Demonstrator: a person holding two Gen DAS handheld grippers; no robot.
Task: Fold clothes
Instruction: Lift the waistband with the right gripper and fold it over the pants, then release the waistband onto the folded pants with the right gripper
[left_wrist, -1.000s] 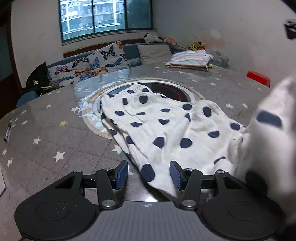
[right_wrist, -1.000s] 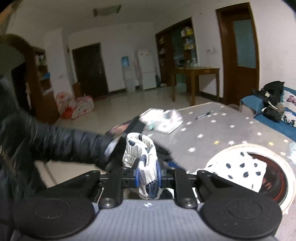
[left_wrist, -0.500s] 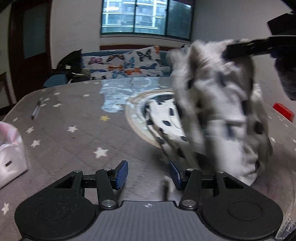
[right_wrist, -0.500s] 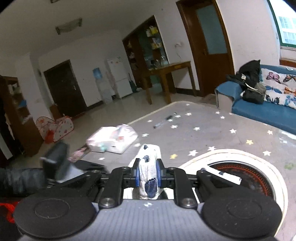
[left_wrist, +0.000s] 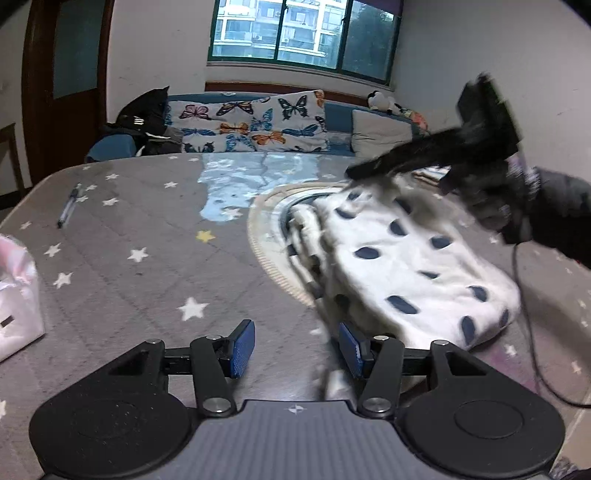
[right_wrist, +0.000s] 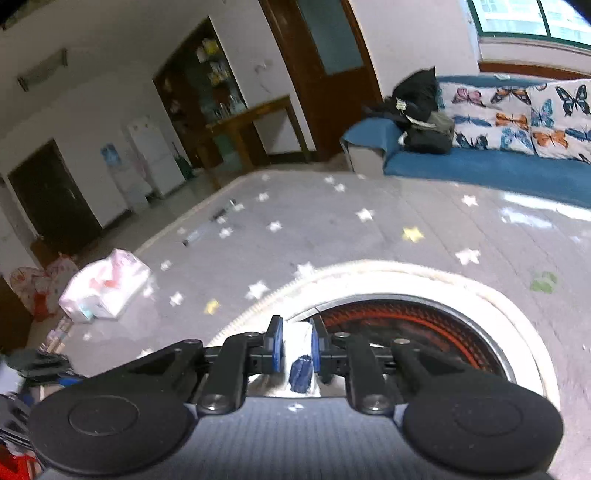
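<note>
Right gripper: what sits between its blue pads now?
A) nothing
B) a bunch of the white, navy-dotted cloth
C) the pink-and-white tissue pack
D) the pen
B: in the right wrist view the right gripper has its blue pads pressed on a bunch of the white, navy-dotted cloth.

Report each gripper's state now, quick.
Left gripper: open, nothing between its pads.
Right gripper: shut on a fold of the white polka-dot garment.
</note>
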